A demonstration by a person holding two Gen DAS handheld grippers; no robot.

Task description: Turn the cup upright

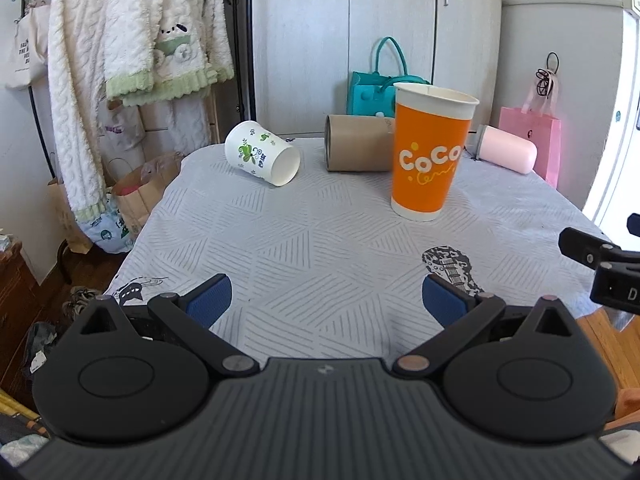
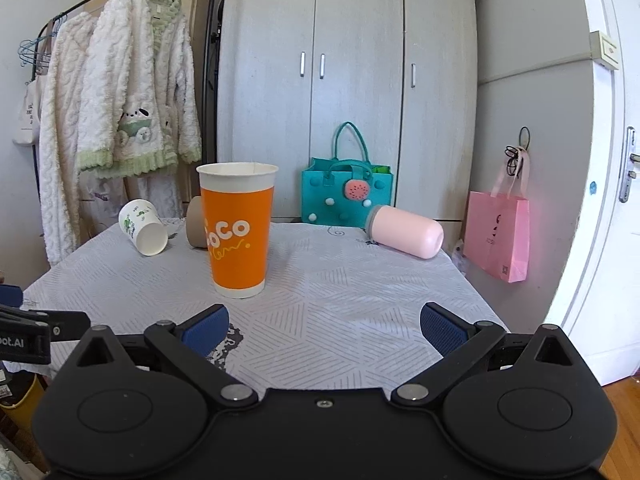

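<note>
The orange paper cup (image 1: 430, 152) printed "CoCo" stands upright on the table (image 1: 320, 248), mouth up, its white base flat on the grey patterned tablecloth (image 2: 340, 292). Nothing touches it. Three other cups lie on their sides farther back: a white paper cup with green floral print (image 1: 262, 153) at the left, its open mouth turned toward the cameras; a brown paper cup (image 1: 356, 148) just behind the orange one, partly hidden by it; and a pink tumbler (image 2: 406, 231) with a grey rim near the table's far right edge.

The left gripper (image 1: 326, 300) hangs over the near edge of the table with its blue-padded fingers (image 1: 210, 300) spread wide and nothing between them. The right gripper (image 2: 324, 330) is likewise spread wide and empty, its blue pads (image 2: 444, 328) well short of the orange cup, which sits ahead and to its left.

Behind the table stand a grey wardrobe (image 2: 352, 80), a teal felt bag (image 2: 346, 200), a pink gift bag (image 2: 498, 236) and fleece robes (image 1: 120, 40) on a rack
</note>
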